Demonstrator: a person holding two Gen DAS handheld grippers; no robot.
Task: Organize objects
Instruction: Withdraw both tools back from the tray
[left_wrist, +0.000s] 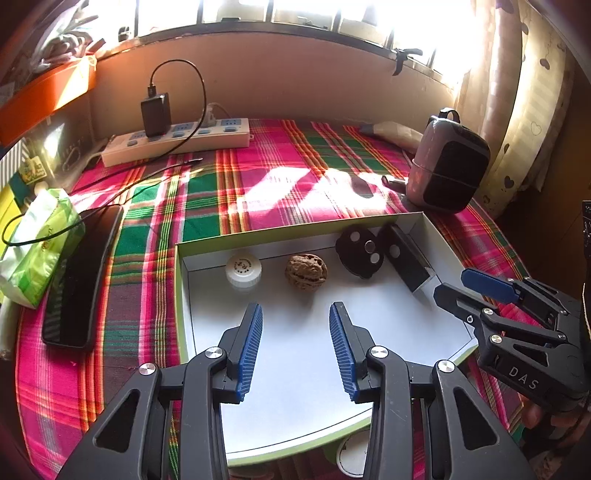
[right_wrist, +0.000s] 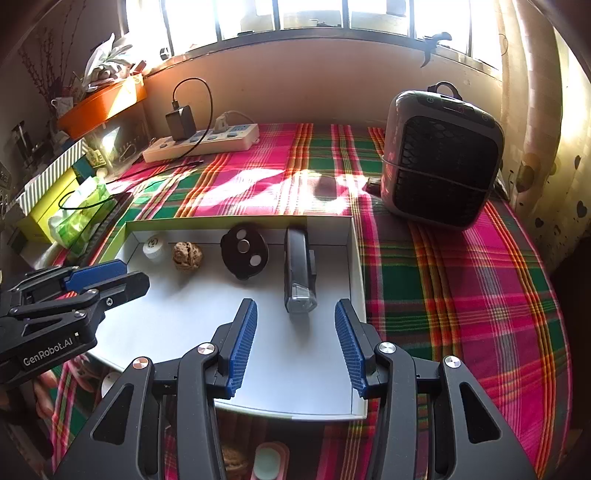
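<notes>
A shallow white box with a green rim (left_wrist: 295, 230) (right_wrist: 221, 220) lies on the plaid cloth. Along its far wall stand a white screw cap (left_wrist: 243, 268) (right_wrist: 154, 246), a walnut (left_wrist: 306, 272) (right_wrist: 187, 255), a black round disc with silver spots (left_wrist: 360, 251) (right_wrist: 243, 251) and a black torch-like device (left_wrist: 406, 258) (right_wrist: 298, 266). My left gripper (left_wrist: 295, 306) (right_wrist: 135, 273) hovers open over the box floor, short of the walnut, holding nothing. My right gripper (right_wrist: 295, 301) (left_wrist: 452, 284) is open and empty just short of the device's clear end.
A grey desk fan (right_wrist: 439, 162) stands at the back right. A power strip with a charger (left_wrist: 177, 138) lies at the back left. A black phone (left_wrist: 83, 273) and a green tissue pack (left_wrist: 40, 247) lie left of the box. Small items (right_wrist: 267, 461) sit near its front edge.
</notes>
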